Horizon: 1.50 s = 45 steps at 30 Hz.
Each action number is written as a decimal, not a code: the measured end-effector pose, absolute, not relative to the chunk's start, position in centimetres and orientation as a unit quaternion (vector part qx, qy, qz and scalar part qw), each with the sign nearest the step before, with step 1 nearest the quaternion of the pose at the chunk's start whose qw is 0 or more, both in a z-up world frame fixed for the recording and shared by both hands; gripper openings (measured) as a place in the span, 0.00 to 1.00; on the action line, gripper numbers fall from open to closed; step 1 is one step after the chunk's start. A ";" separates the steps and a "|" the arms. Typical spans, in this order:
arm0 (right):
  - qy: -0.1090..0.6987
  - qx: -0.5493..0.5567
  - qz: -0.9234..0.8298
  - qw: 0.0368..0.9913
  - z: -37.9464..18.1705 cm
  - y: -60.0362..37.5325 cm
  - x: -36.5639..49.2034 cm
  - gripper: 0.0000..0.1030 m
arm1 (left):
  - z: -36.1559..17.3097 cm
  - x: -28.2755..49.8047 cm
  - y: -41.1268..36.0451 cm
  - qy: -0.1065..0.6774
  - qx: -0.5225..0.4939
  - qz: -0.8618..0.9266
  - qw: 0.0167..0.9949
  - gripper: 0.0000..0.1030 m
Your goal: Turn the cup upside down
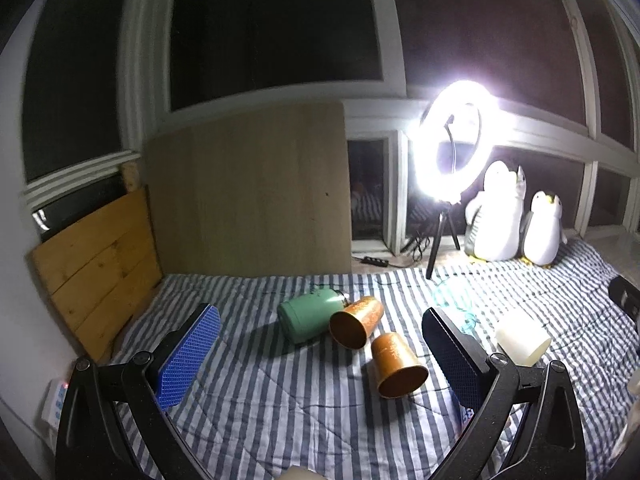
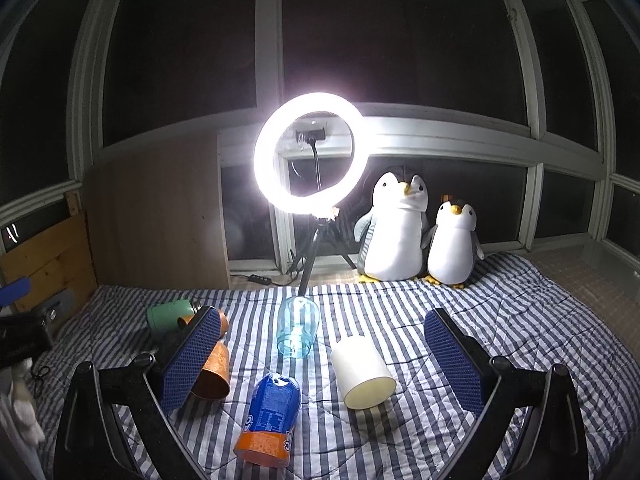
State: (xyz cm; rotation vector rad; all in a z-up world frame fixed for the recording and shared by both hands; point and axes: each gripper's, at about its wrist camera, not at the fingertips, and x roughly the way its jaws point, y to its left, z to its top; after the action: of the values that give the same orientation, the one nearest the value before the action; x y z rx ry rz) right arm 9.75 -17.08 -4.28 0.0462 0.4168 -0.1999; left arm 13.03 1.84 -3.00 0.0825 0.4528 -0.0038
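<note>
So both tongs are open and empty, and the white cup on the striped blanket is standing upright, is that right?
Not quite. The white cup is lying on its side on the striped blanket, its open mouth toward the camera, as the right wrist view shows. The rest holds: the left tongs and right tongs are both open and empty.

**Cups on the bed, by the grippers**

Between the left gripper (image 1: 320, 344) fingers: two cups (image 1: 354, 322) (image 1: 398, 364) lying on the blanket (image 1: 280, 420), mug (image 1: 310, 318) just behind, touching the far cup. Between the right gripper (image 2: 320, 356) fingers: jar (image 2: 298, 332) ahead, can (image 2: 270, 420) nearer, wide cup (image 2: 362, 372) to its right. Far behind: ring lamp (image 2: 264, 168), two toy penguins (image 2: 394, 232) (image 2: 454, 246) to its right.
</note>
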 end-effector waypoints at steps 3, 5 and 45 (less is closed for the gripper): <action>0.221 0.027 -0.108 0.969 -4.6 -17.8 10.3 0.97 | -3.4 16.8 1.3 0.254 0.048 -0.020 0.966 0.99; 0.231 0.031 -0.116 0.965 -4.8 -18.4 10.6 0.97 | -3.9 19.7 0.7 0.281 0.055 -0.035 0.958 1.00; 0.302 0.091 -0.278 0.907 -8.3 -29.5 5.8 0.97 | -23.9 51.9 -7.8 0.602 0.121 -0.064 0.787 0.38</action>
State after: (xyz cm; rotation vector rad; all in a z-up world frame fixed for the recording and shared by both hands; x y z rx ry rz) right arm 5.78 -29.55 -8.32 0.1888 0.6234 -0.5730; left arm 51.88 -7.79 -23.88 0.2611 1.2970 -0.1374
